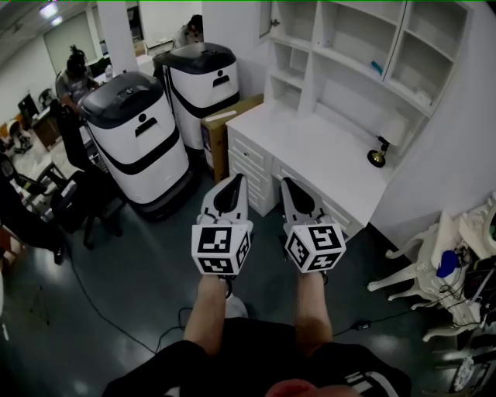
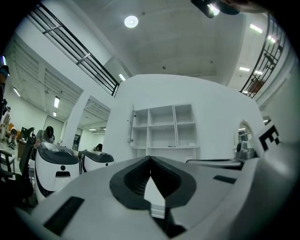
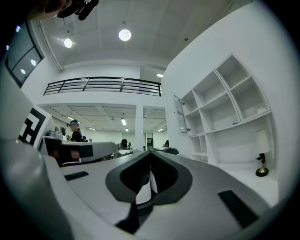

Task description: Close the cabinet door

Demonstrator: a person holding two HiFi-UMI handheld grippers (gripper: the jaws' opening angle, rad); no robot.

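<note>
A white shelf unit (image 1: 364,46) stands on a white desk (image 1: 325,155) ahead of me. Its narrow cabinet door (image 1: 273,19) hangs open at the unit's upper left corner; the door (image 2: 131,125) also shows in the left gripper view, and the same door (image 3: 180,115) in the right gripper view. My left gripper (image 1: 236,178) and right gripper (image 1: 288,182) are side by side in front of the desk, well short of the door. The left gripper (image 2: 150,158) is shut with nothing in it. The right gripper (image 3: 150,152) is likewise shut and empty.
Two tall white machines with black tops (image 1: 139,139) (image 1: 198,77) stand left of the desk, a cardboard box (image 1: 221,132) between them and it. A small lamp (image 1: 380,155) sits on the desk. A white ornate chair (image 1: 434,264) is at right. Cables (image 1: 101,310) cross the floor.
</note>
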